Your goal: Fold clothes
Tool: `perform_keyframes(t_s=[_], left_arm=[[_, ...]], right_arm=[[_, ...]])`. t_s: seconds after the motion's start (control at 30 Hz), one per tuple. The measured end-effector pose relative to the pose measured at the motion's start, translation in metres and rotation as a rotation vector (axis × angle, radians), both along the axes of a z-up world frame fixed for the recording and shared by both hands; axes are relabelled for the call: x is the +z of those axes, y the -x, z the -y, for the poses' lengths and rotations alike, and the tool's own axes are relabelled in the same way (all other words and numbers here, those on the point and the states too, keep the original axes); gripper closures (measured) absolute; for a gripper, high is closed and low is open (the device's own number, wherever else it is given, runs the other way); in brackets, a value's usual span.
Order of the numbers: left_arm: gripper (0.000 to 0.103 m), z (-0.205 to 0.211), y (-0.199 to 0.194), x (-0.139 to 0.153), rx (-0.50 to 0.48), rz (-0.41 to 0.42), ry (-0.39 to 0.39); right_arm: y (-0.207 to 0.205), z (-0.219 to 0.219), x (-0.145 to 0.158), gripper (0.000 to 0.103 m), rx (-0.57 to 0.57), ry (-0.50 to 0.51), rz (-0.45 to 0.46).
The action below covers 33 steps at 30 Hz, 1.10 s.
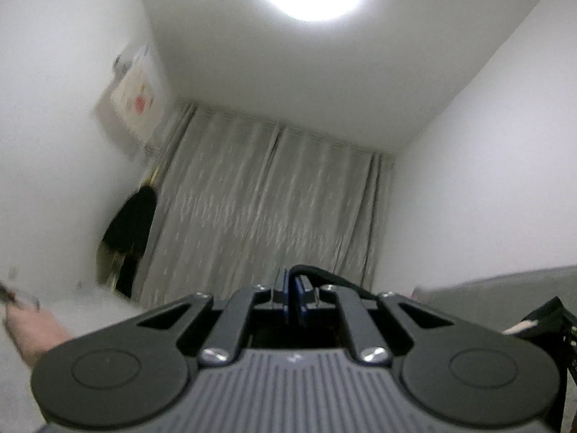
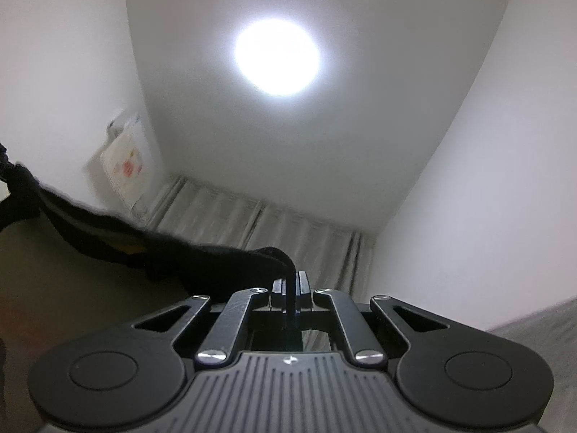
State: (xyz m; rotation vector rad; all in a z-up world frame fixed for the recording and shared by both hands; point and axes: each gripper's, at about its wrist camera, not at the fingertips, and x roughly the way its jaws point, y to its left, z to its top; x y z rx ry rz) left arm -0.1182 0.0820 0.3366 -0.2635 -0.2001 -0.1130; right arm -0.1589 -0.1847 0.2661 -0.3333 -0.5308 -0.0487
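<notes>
we hold a black garment (image 2: 108,238) up in the air between both grippers, each tilted toward the ceiling. our right gripper (image 2: 290,285) has its fingers pinched narrow on a fold of the cloth, which runs out to the left edge of the right wrist view as a long dark band. our left gripper (image 1: 292,288) has its fingers closed tight on a thin black edge that arcs off to the right. so the garment's long axis seems to lie across, stretched between our two hands, neither nearer than the other. the grey bed (image 1: 505,285) lies low at right; we judge the next move is laying the cloth down there.
</notes>
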Motion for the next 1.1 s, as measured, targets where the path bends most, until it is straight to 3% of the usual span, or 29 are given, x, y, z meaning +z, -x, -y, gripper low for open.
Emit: perform_keyframes(t_s=[0.2,0.33,0.6,0.93,1.1], left_arm=[[0.098,0.005,-0.067,-0.046,0.058,-0.2,-0.043],[0.098,0.007,-0.099,-0.072,0.053,-0.288,-0.047],[0.098,0.027,-0.135,-0.105,0.081,-0.345,-0.104],[0.098,0.042,-0.181,-0.127,0.099,-0.41,-0.13],[0.098,0.053,-0.206,-0.14,0.114,-0.439,-0.165]], right_arm=[[-0.06,-0.002,-0.043,0.099,-0.029,0.015,-0.189],[-0.081,0.002,-0.067,0.099,-0.05,0.038,-0.263],[-0.119,0.016,-0.092,0.099,-0.093,0.003,-0.396],[-0.166,0.024,-0.082,0.099,-0.11,-0.063,-0.496],[-0.193,0.032,-0.09,0.099,-0.133,-0.072,-0.533]])
